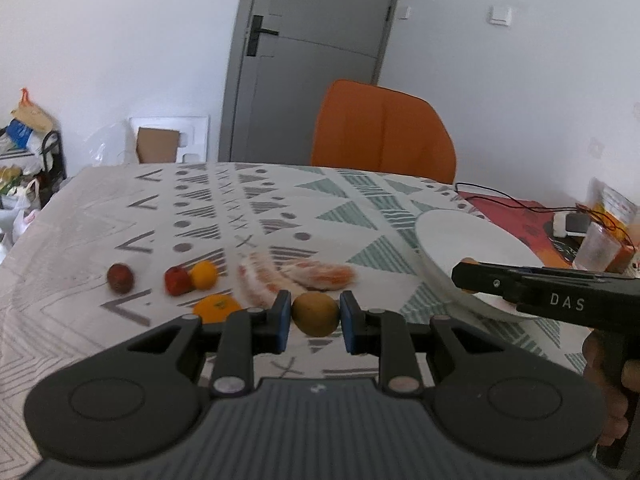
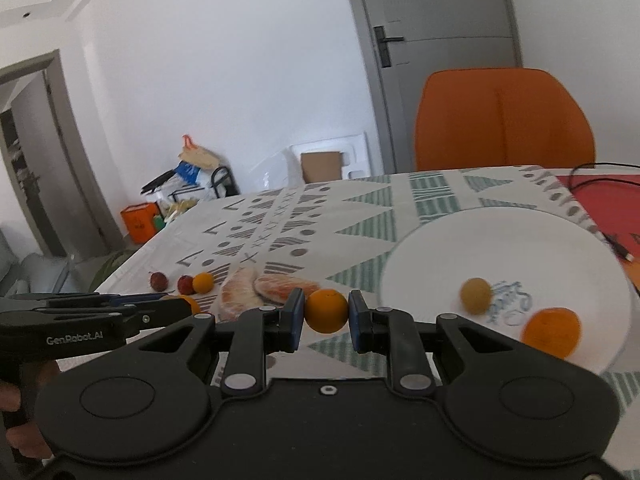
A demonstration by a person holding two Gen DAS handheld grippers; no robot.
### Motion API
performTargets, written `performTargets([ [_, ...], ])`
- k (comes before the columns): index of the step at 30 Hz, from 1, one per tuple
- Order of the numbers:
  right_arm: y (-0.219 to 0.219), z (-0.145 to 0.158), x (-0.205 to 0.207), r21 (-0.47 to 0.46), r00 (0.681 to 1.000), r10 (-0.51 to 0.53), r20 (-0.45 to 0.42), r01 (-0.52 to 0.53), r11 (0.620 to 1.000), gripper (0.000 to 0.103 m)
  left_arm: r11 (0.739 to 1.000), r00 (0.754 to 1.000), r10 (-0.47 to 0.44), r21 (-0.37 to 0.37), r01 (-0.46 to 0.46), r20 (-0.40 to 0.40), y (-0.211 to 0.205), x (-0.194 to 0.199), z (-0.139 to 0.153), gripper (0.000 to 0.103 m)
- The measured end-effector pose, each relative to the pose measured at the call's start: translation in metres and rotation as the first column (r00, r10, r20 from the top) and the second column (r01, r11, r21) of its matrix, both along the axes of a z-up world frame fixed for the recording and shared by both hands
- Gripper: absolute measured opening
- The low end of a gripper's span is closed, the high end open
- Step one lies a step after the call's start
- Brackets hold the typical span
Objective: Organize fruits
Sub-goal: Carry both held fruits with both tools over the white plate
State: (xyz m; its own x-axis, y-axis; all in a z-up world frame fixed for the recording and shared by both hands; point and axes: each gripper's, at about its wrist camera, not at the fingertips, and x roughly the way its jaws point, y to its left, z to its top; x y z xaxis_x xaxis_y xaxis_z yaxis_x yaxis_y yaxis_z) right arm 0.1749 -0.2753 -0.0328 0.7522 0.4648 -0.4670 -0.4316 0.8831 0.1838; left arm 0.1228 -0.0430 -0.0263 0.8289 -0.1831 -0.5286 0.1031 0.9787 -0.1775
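Right gripper (image 2: pixel 322 311) clamped on a small orange (image 2: pixel 327 310); left gripper (image 1: pixel 315 314) pinching a brownish-green fruit (image 1: pixel 315 313). I read both as lifted for the white plate (image 2: pixel 460 240) at 2 o'clock. Remaining fruit sits on the tabletop (image 1: pixel 100 220) at 10 o'clock.

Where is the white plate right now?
In the right wrist view, the white plate sits on the patterned tablecloth at right, before the orange chair, holding a greenish-brown fruit and an orange.

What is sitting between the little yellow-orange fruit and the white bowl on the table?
In the right wrist view, peeled citrus segments lie between the small orange fruit and the white bowl, then patterned tablecloth.
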Motion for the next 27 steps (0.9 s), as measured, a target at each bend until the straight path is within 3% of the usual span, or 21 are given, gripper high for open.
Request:
performTargets([
  [20, -0.06, -0.018, 0.001, 0.08, 0.989, -0.146, -0.024, 0.147, 0.986, 0.022, 0.991, 0.991, -0.128, 0.041, 0.127, 0.032, -0.061, 0.034, 0.014, 0.025],
  [22, -0.063, -0.019, 0.002, 0.086, 0.99, -0.141, -0.022, 0.142, 0.986, 0.023, 0.99, 0.99, -0.137, 0.051, 0.135, 0.032, -0.068, 0.038, 0.015, 0.024],
  [23, -0.064, -0.019, 0.001, 0.088, 0.99, -0.139, -0.01, 0.139, 0.986, 0.029, 0.989, 0.99, -0.139, 0.051, 0.137, 0.029, -0.07, 0.04, 0.014, 0.025],
  [27, -0.073, -0.019, 0.001, 0.112, 0.989, -0.145, 0.014, 0.143, 0.983, 0.03, 0.987, 0.988, -0.15, 0.058, 0.149, 0.016, -0.082, 0.047, 0.01, 0.025],
])
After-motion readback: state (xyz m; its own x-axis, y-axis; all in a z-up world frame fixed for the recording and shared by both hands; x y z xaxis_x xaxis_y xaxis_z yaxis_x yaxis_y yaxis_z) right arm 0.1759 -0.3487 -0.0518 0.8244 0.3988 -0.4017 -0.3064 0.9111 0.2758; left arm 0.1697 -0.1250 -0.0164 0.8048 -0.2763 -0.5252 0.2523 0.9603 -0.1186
